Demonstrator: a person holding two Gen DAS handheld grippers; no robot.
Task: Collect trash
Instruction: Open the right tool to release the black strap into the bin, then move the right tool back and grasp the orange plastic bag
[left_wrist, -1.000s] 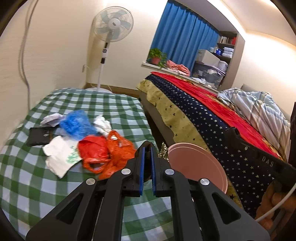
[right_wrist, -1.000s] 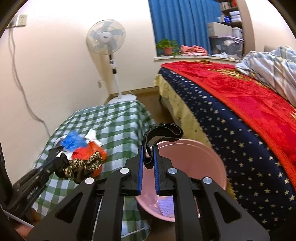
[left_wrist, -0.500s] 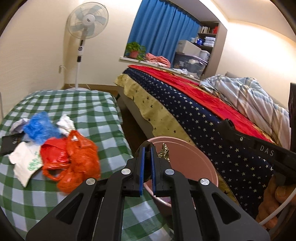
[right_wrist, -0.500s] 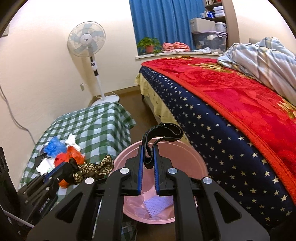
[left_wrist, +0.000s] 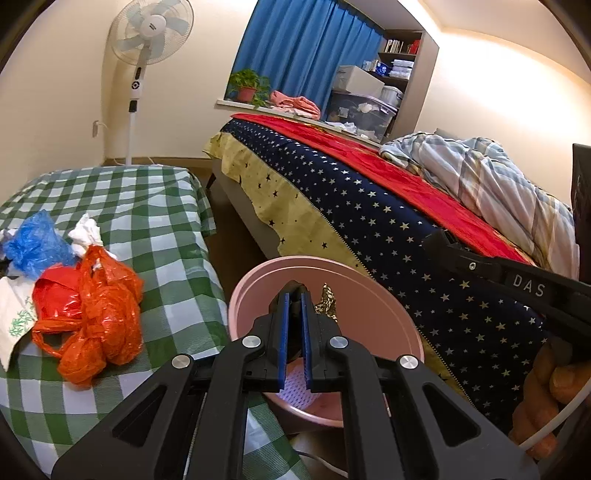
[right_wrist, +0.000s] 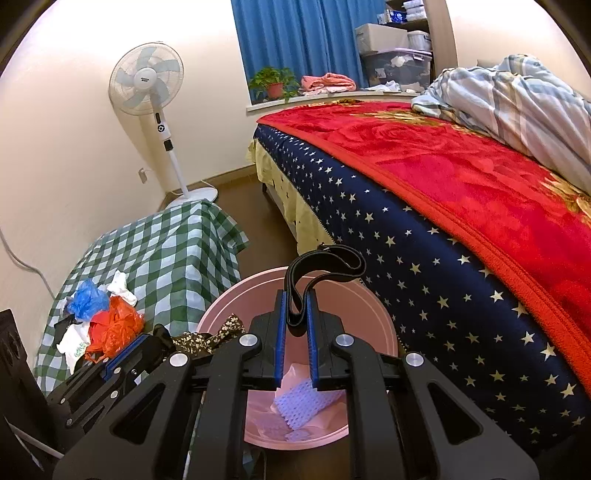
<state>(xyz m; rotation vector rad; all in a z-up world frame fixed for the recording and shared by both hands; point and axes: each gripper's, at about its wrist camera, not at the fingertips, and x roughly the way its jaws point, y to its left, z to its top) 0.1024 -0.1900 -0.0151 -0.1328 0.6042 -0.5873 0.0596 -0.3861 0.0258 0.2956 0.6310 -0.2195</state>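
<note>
A pink bin (left_wrist: 369, 295) (right_wrist: 373, 314) stands on the floor between the checked table and the bed, with white foam netting (right_wrist: 303, 402) inside. My left gripper (left_wrist: 294, 295) is shut on a dark gold-patterned scrap (left_wrist: 327, 301) (right_wrist: 210, 334) and holds it over the bin's near rim. My right gripper (right_wrist: 295, 295) is shut on a looped black strap (right_wrist: 325, 262) above the bin. Orange bags (left_wrist: 99, 310) (right_wrist: 114, 325), a blue bag (left_wrist: 33, 247) (right_wrist: 86, 299) and white paper (left_wrist: 86, 232) lie on the table.
The table with the green checked cloth (left_wrist: 147, 206) (right_wrist: 166, 243) is on the left. The bed with the starred blue sheet (left_wrist: 388, 229) (right_wrist: 424, 258) is close on the right. A standing fan (left_wrist: 136, 74) (right_wrist: 159, 110) is by the far wall.
Both grippers have moved from the table side to over the pink bin, each still holding its item. The trash pile has shifted left in the views.
</note>
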